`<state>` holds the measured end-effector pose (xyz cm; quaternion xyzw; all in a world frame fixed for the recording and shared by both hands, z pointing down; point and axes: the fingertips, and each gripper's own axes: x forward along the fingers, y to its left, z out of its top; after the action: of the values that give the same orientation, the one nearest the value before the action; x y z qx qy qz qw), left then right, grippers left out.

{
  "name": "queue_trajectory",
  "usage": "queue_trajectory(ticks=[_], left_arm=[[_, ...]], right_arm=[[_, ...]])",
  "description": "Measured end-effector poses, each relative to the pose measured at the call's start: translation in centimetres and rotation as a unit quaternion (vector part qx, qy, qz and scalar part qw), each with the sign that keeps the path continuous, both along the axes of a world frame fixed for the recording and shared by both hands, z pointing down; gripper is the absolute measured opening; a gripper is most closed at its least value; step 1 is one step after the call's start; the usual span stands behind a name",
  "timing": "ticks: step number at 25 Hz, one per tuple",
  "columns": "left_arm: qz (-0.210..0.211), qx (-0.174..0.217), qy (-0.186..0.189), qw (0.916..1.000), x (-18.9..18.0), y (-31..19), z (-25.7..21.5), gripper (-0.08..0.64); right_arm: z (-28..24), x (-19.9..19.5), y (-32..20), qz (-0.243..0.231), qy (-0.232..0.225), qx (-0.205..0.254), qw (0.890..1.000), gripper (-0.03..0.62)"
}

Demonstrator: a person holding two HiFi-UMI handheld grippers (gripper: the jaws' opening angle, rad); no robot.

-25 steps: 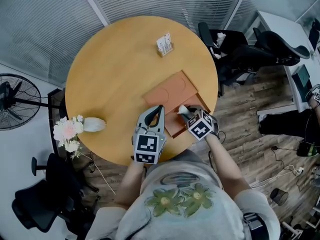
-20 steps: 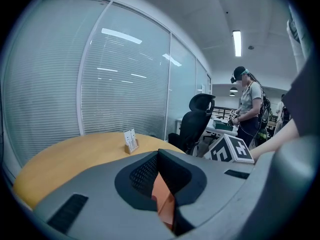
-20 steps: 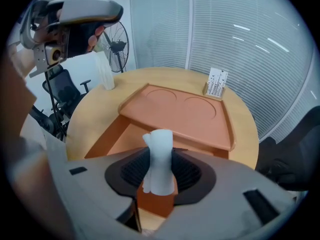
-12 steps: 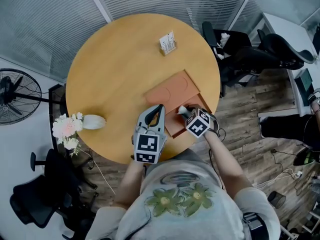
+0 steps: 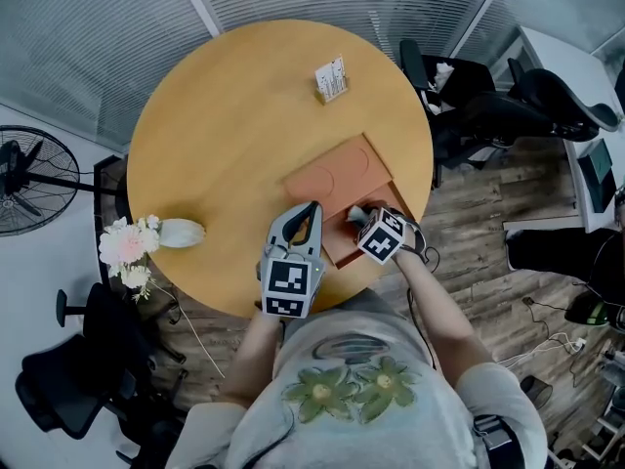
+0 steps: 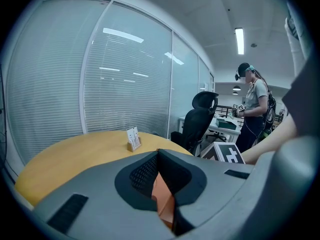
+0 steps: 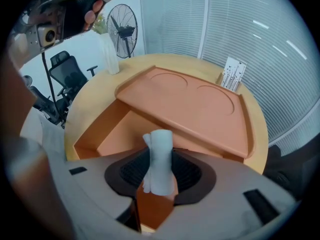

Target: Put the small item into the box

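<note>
An orange box (image 5: pixel 344 247) lies at the table's near edge, its lid (image 5: pixel 337 176) slid back so the near compartment (image 7: pixel 125 129) stands uncovered. My right gripper (image 5: pixel 359 215) is shut on the small item, a white roll (image 7: pixel 161 159), which stands upright between the pads just above the uncovered compartment. The lid (image 7: pixel 190 101) with two round recesses lies beyond it. My left gripper (image 5: pixel 311 210) is shut with nothing in it, its tips beside the box's left side. Orange box wall (image 6: pixel 162 196) shows below its closed jaws.
A white card holder (image 5: pixel 330 79) stands at the table's far side. A vase with flowers (image 5: pixel 181 233) lies at the left edge. A floor fan (image 5: pixel 29 189) and office chairs (image 5: pixel 508 106) surround the round table (image 5: pixel 225 135). A person (image 6: pixel 252 101) stands far off.
My right gripper has drifted a little to the left with the white roll, further over the uncovered compartment. The left gripper has stayed put.
</note>
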<state>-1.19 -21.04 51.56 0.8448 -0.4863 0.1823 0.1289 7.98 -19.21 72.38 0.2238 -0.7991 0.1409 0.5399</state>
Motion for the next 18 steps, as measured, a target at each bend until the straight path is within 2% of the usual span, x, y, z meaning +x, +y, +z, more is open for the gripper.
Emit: queue_trajectory(ticks=[18], left_arm=[[-0.009, -0.004, -0.002, 0.9999, -0.7, -0.2, 0.4, 0.000]], right_arm=[[2.0, -0.3, 0.3, -0.038, 0.037, -0.014, 0.999, 0.150]])
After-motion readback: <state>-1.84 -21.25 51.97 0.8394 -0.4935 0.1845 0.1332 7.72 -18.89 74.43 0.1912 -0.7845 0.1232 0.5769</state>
